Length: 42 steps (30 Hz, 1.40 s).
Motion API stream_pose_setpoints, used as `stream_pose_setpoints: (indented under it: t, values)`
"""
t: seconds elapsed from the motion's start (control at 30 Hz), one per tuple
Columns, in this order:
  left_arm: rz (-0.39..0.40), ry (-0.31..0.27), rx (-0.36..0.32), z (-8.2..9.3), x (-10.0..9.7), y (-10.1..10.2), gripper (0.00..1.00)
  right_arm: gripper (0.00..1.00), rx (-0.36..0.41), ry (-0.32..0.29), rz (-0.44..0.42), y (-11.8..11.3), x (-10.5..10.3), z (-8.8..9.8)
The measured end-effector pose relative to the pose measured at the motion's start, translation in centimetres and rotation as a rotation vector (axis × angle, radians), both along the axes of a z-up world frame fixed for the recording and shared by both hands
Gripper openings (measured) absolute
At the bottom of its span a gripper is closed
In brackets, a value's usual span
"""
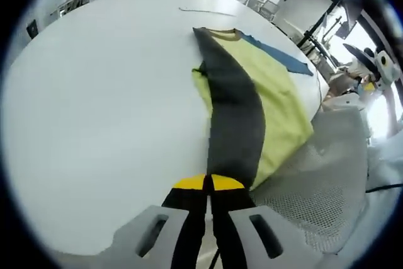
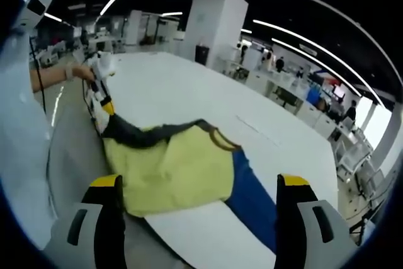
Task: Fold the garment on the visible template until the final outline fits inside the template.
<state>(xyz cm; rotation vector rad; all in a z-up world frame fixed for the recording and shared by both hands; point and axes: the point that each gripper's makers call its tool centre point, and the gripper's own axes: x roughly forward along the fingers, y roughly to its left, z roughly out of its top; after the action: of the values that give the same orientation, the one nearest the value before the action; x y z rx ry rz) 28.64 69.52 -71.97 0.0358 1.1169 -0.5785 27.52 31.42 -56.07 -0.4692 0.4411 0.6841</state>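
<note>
A yellow-green garment [image 1: 277, 102] with a dark grey sleeve [image 1: 236, 111] and a blue sleeve [image 1: 280, 56] lies at the edge of a white round table [image 1: 101, 105]. My left gripper [image 1: 208, 183] is shut on the dark grey sleeve, which stretches from its yellow tips back to the garment. In the right gripper view the garment [image 2: 173, 168] lies just ahead, partly over the table edge, with its blue sleeve [image 2: 252, 200] to the right. My right gripper [image 2: 198, 184] is open above it, jaws wide apart and holding nothing. The left gripper [image 2: 101, 102], in a hand, pulls the grey sleeve [image 2: 141, 135].
A thin line [image 1: 208, 11] is marked on the table beyond the garment. The person's white mesh clothing [image 1: 315, 187] sits beside the table edge, and a white sleeve [image 2: 19, 155] fills the left. Desks and chairs [image 2: 296, 99] stand behind the table [image 2: 182, 86].
</note>
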Motion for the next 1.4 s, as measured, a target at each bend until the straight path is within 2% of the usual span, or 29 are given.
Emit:
stream_pose_setpoints:
  t: [0.1,0.23,0.33,0.43,0.53,0.83,1.0,1.17,1.4]
  values:
    - [0.037,-0.013,0.034,0.2,0.9,2.2,0.00,1.00,0.004,-0.003,-0.005,-0.1,-0.1,0.1]
    - [0.061,-0.012,0.056,0.2,1.4,3.7,0.00,1.00,0.001,-0.001,-0.010,-0.2,-0.1,0.1]
    - [0.077,-0.011,0.106,-0.1,1.8,5.1,0.00,1.00,0.001,-0.007,-0.013,-0.1,-0.1,0.3]
    - [0.086,-0.016,0.124,-0.1,2.2,6.0,0.00,1.00,0.001,-0.013,-0.014,-0.1,0.0,0.5]
    - [0.110,-0.057,0.205,0.1,3.3,7.9,0.00,1.00,0.002,-0.019,-0.014,-0.1,0.0,0.7]
    - [0.106,-0.077,0.325,0.6,5.6,11.4,0.00,1.00,0.003,-0.014,-0.014,0.1,0.1,0.5]
    - [0.110,-0.073,0.359,0.2,6.8,12.6,0.00,1.00,0.004,-0.020,-0.019,0.0,0.2,0.7]
    - [0.107,-0.053,0.368,-0.4,7.4,13.0,0.00,1.00,-0.002,-0.011,-0.022,-0.3,0.0,0.6]
    - [0.117,-0.054,0.391,-0.7,8.2,14.1,0.00,1.00,-0.005,-0.003,-0.031,-0.4,-0.1,0.5]
